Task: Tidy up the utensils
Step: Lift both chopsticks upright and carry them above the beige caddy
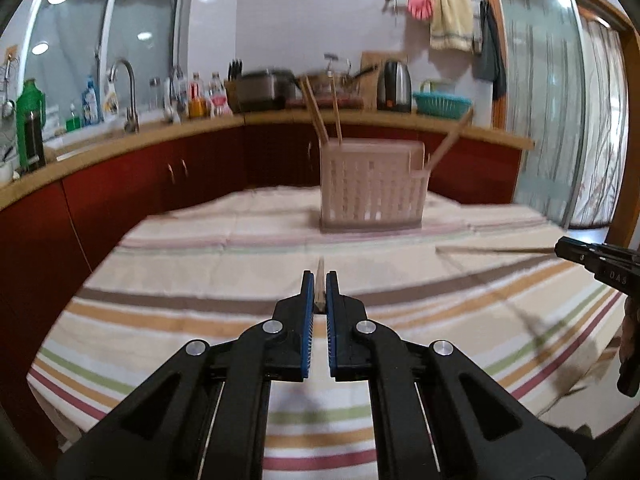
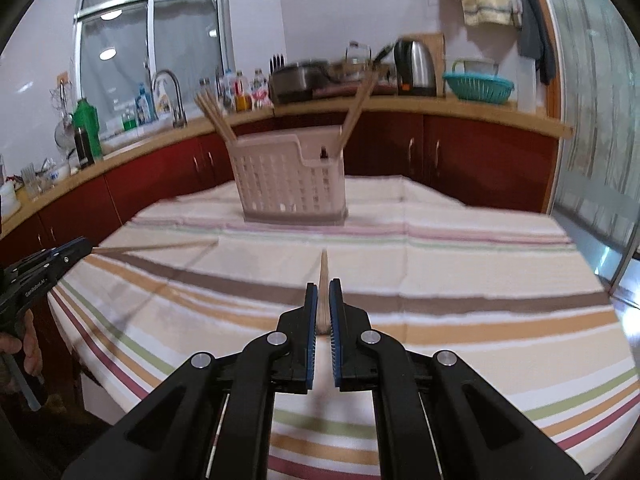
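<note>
Now left hand-held gripper [image 1: 319, 286] and right hand-held gripper [image 2: 323, 294] each clamp thin pale wooden chopstick [image 1: 319, 284] near its end; light, stiff, slippery, may pivot.

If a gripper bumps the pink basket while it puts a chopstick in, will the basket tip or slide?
The basket looks like thin slotted plastic, so probably light. It stands tall on a soft cloth, so it might tip rather than slide. The chopsticks leaning out could add leverage.
</note>
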The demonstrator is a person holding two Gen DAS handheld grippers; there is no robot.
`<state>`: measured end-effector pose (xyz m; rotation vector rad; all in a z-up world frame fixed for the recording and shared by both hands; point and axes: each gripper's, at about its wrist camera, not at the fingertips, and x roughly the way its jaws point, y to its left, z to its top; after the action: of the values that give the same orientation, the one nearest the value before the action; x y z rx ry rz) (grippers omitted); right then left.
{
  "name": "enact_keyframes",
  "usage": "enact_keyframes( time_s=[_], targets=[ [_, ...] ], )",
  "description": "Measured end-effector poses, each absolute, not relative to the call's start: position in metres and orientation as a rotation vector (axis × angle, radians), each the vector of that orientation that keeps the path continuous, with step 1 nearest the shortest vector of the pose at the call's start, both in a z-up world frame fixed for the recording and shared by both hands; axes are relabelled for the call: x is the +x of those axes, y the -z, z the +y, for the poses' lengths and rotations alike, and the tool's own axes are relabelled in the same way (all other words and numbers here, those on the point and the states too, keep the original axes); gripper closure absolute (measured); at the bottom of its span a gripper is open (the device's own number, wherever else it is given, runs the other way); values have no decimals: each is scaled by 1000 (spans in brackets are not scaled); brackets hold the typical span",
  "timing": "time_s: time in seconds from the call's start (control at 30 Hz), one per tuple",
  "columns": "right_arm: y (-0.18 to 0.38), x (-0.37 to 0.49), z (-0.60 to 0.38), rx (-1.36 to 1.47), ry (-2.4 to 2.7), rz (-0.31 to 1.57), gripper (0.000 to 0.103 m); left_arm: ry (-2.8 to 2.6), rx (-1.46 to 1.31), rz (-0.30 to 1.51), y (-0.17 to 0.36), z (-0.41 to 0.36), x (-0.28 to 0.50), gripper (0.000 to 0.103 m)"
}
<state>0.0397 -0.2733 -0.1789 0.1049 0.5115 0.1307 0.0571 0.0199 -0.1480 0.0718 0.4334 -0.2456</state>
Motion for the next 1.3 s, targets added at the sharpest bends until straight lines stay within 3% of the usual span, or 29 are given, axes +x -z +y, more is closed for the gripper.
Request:
enact_keyframes(
  time_s=[0.3,1.3],
  targets=[
    [130,30,-275,103,-140,403,96,273,33,307,93,26,47,97],
    [106,88,-267,70,-170,378,96,289,67,276,71,-2,128,96]
  ],
)
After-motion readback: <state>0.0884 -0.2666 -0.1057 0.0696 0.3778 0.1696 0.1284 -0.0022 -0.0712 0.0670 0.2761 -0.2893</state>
